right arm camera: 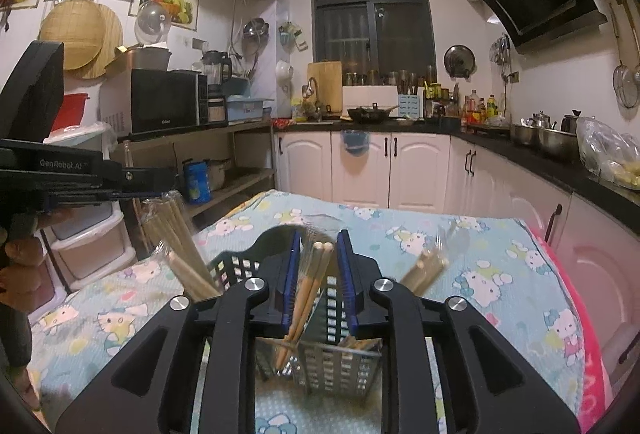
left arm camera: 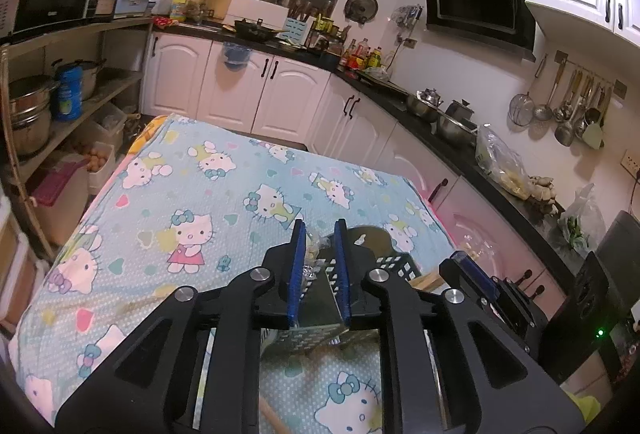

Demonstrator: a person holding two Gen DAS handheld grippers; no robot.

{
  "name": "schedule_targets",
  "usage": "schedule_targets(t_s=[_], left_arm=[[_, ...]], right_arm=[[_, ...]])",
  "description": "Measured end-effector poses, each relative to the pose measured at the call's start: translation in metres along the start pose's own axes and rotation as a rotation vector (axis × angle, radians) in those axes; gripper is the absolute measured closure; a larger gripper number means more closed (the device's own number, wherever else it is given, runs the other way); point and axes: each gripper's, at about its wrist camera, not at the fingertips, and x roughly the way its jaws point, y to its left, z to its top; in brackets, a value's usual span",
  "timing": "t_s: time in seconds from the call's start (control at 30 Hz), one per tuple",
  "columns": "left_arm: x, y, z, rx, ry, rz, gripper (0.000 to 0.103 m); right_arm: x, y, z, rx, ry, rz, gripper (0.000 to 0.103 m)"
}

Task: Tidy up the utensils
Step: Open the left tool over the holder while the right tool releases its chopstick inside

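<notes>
The pale wooden chopsticks (right arm camera: 308, 290) stand nearly upright, slightly tilted, in the black slotted plastic utensil basket (right arm camera: 336, 318) on the cartoon-cat blue cloth covering the desk (right arm camera: 500, 258), near its near edge. The right gripper (right arm camera: 318, 274) hovers right above, jaws apart around their tops without clamping. The left gripper (left arm camera: 320, 266), jaws apart too, sits just beside, a wrapped bundle of chopsticks (right arm camera: 180, 246) under it. Open cloth lies beyond.
</notes>
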Motion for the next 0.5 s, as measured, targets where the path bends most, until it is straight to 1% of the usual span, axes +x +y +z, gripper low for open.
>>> schedule_targets(t_s=[0.13,0.2,0.27,0.43,0.5], left_arm=[[-0.008,0.0,-0.006,-0.004,0.0,0.001,0.088],[-0.013,0.001,-0.011,-0.007,0.001,0.002,0.084],[-0.018,0.001,-0.014,-0.006,-0.001,0.007,0.082],[-0.028,0.001,-0.022,-0.007,0.002,0.02,0.072],[-0.032,0.001,-0.025,-0.002,0.004,0.023,0.065]], right_arm=[[-0.007,0.001,-0.004,0.007,0.023,0.004,0.076],[-0.011,0.0,-0.006,0.014,0.031,0.006,0.073],[-0.015,0.001,-0.008,0.02,0.041,0.009,0.072],[-0.025,0.002,-0.01,0.033,0.051,0.01,0.066],[-0.03,0.002,-0.012,0.041,0.055,0.012,0.064]])
